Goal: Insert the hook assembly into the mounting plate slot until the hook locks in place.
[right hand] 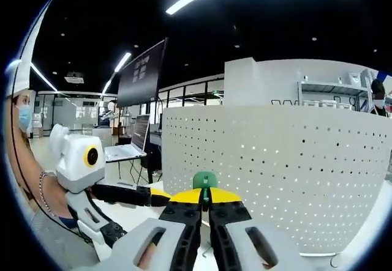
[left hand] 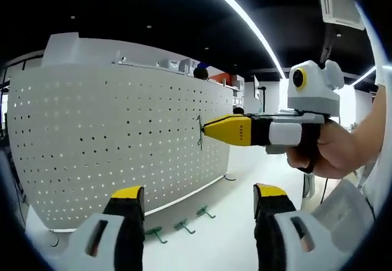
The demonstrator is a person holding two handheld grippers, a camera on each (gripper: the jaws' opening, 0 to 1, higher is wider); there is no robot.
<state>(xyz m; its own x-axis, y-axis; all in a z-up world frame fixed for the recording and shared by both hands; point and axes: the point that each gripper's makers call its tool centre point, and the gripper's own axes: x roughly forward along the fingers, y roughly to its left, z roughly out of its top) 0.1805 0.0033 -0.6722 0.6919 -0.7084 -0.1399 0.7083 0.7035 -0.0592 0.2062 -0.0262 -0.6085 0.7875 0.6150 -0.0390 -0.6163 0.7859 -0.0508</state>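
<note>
**Left gripper view: your right gripper holds a hook at the pegboard**

In the left gripper view your left gripper [left hand: 199, 200] stands released, its two yellow-tipped jaws well apart with nothing between them. Past them the white pegboard [left hand: 116, 136] stands upright on the white table [left hand: 245, 234]. Three green hooks [left hand: 180, 225] lie on the table just beside the board's foot.

Your right gripper [left hand: 211, 128] comes in from the right, your hand [left hand: 327, 148] wrapped around its grip. Its yellow jaws are clenched on a thin hook [left hand: 199, 131], which sits right at the board's face (you cannot tell from here whether it is seated in a hole).

In the right gripper view the jaws of the right gripper [right hand: 205, 200] are closed together on the green hook [right hand: 204, 180], with the pegboard [right hand: 294, 167] right behind it. Your left gripper [right hand: 160, 196] shows at the left, and a laptop [right hand: 131, 142] stands on a desk beyond.
</note>
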